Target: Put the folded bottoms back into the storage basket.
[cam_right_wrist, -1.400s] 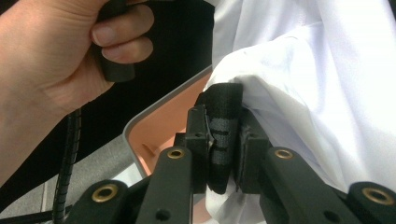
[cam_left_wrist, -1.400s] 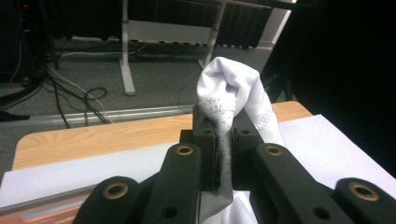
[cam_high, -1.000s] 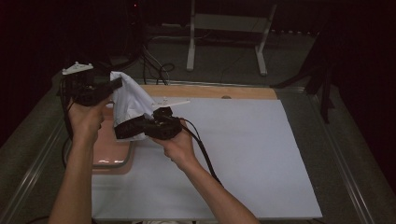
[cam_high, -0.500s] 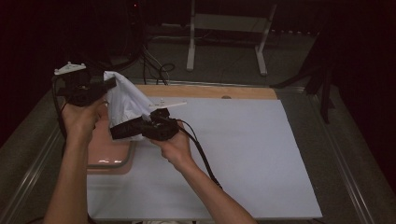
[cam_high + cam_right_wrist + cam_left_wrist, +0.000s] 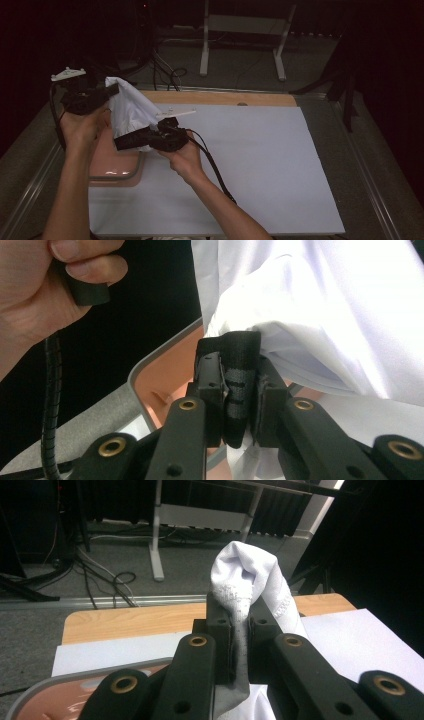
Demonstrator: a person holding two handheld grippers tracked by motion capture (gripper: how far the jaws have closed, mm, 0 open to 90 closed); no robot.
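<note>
Both forearms come in from the near edge of the table (image 5: 280,165) and lean toward its far left corner. The left hand (image 5: 82,127) is raised, its wrist bent so that the left gripper (image 5: 112,91) points level and to the right. The right hand (image 5: 182,155) sits lower and nearer, turned so that the right gripper (image 5: 122,142) points left, toward the other arm.

In the left gripper view the jaws stand nearly together, pinched on a bunched fold of the white cloth (image 5: 250,580); the fold rises above the jaw tips in a rounded hump, and a stitched hem runs down its right side. In the right gripper view the jaws are likewise narrow — they clamp a black strap (image 5: 237,385) with grey bars across it, and the cloth (image 5: 320,315) hangs just above and behind that strap. Whether strap and cloth are sewn together cannot be told.

The cloth (image 5: 127,107) is off the table, stretched in the air between the two grippers: its top corner at the left gripper, its lower edge at the right one, with slack folds between. It hangs over the far left part of the table, above a pink tray (image 5: 112,172) with a grey rim — the tray lies on a white sheet (image 5: 280,150) that covers most of the table.
</note>
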